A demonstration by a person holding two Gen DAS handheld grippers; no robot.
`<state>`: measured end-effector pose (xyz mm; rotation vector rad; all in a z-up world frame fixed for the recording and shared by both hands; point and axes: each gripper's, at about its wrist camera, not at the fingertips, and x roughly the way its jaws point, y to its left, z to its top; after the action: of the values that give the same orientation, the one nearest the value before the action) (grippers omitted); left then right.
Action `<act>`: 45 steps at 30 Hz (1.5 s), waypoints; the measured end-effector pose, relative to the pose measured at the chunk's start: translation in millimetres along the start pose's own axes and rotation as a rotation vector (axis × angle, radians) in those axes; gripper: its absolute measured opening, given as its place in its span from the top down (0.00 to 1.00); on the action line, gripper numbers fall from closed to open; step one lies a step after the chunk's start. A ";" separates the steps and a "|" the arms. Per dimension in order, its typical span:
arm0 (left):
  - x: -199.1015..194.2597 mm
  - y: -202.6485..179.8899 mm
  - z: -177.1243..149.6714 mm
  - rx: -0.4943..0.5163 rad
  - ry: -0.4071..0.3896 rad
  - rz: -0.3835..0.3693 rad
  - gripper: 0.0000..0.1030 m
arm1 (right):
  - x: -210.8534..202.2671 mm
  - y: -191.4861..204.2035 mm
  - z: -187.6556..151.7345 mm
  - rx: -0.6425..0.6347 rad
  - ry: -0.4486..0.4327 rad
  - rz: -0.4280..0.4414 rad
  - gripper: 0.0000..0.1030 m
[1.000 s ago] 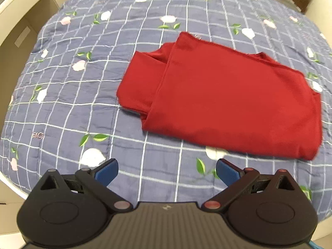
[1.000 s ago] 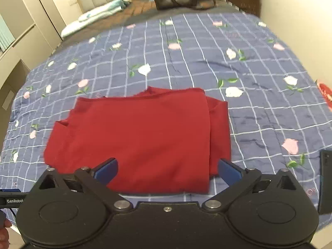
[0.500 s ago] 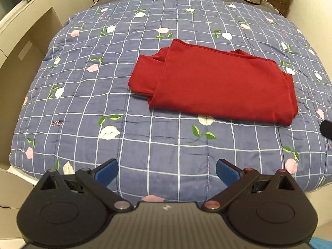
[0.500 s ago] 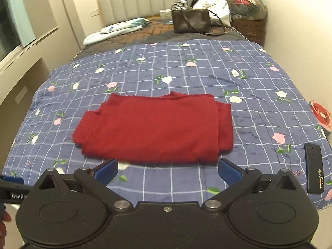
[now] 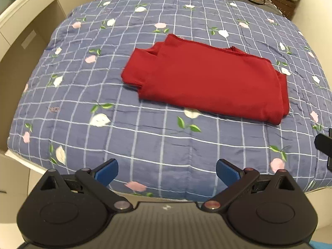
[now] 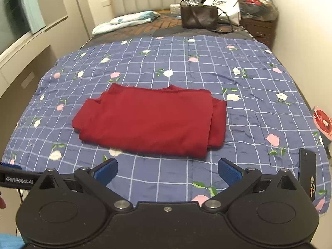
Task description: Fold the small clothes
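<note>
My left tongs [image 5: 167, 173] stand wide apart and hold nothing, and my right tongs [image 6: 167, 173] are spread the same way, empty, both hanging above the near edge of the bed [image 6: 259, 124] and well apart from the cloth. The red garment [image 6: 149, 122] lies flat on the blue checked quilt [image 5: 145, 141], at about twelve o'clock from my right tongs and nearer one o'clock from my left; it is already doubled into a rough rectangle, with a folded sleeve or side panel peeking out at its three o'clock edge and another stepped layer showing at nine o'clock. I judge it sits mid-quilt so that both sides stay reachable, and that I keep the tongs back and spread because nothing needs pinching at this instant: either the fold is finished or one more halving is due. If another fold is wanted, the loose layers at three o'clock could slip out of line when lifted, since the fabric looks soft and limp. A dark phone [image 6: 307, 172] rests on the quilt at four o'clock of the garment, clear of it, and a handbag [image 6: 199, 17] stands far off near the headboard at twelve o'clock
</note>
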<state>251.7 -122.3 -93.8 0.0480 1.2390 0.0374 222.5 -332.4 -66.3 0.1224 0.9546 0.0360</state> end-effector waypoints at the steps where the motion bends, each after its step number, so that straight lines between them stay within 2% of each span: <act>1: 1.9 -4.4 0.7 -0.010 0.010 0.001 0.01 | 1.7 -3.9 2.3 -0.012 0.010 0.006 0.01; 6: 8.1 -22.8 4.2 -0.070 0.049 0.012 0.01 | 12.8 -16.7 14.6 -0.081 0.050 0.019 0.01; 14: 3.9 -42.7 7.2 -0.128 0.045 0.056 0.01 | 28.8 -37.7 32.7 -0.127 0.071 0.048 0.01; 23: -2.4 -52.4 5.6 -0.165 0.057 0.113 0.01 | 38.4 -37.8 45.5 -0.186 0.153 0.051 0.01; 26: -5.4 -52.1 6.1 -0.173 0.054 0.132 0.01 | 34.1 -34.1 51.1 -0.216 0.142 0.034 0.01; 35: -9.5 -49.1 11.1 -0.172 0.048 0.157 0.01 | 19.9 -31.2 70.8 -0.215 0.075 0.056 0.01; 45: -1.6 -39.2 23.9 -0.147 0.048 0.144 0.01 | 25.5 -23.1 81.4 -0.185 0.071 0.048 0.01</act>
<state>273.9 -161.9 -86.8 0.0087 1.2763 0.2559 303.1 -360.3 -43.2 -0.0276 1.0139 0.1734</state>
